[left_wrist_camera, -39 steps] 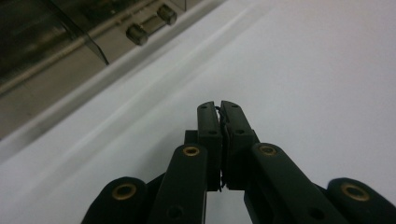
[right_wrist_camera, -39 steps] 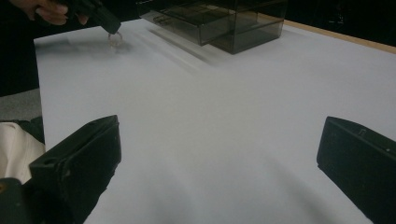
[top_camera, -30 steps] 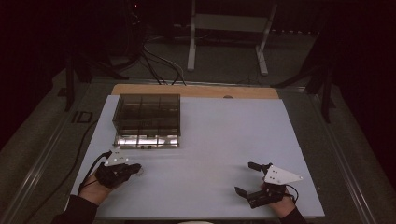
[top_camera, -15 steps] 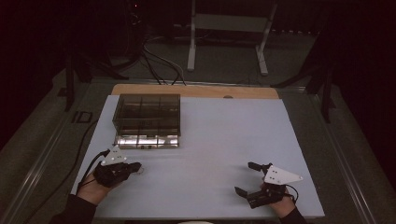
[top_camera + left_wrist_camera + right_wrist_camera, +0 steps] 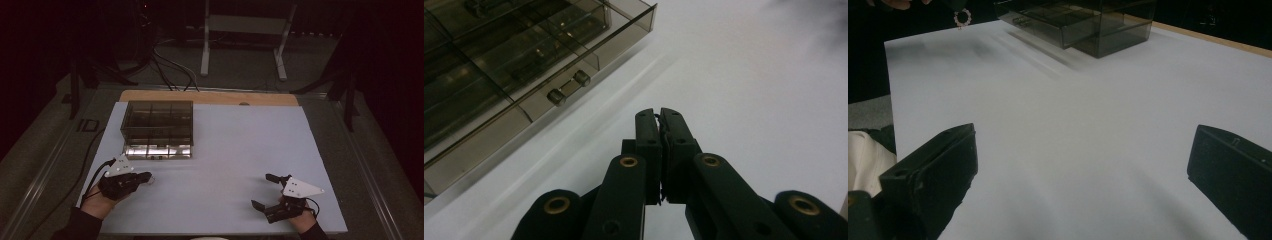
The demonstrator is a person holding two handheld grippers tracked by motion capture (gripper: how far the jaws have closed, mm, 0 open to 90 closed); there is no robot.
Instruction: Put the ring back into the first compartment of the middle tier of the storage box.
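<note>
High view: looked forward and down from above the near edge.
Left gripper view: sat close, organizer box [image 5: 509, 65] upper left.
Right gripper view: sat low, farther off, same box top centre.

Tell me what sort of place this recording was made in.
Probably a lab or recording setup: a white table in a dark room, cables on the floor, a metal stand behind it, and handheld grippers, left and right.

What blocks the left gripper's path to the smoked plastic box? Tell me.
Nothing visible does. Bare white table lies between the left gripper, jaws shut, and the box, which sits just ahead of it.
</note>
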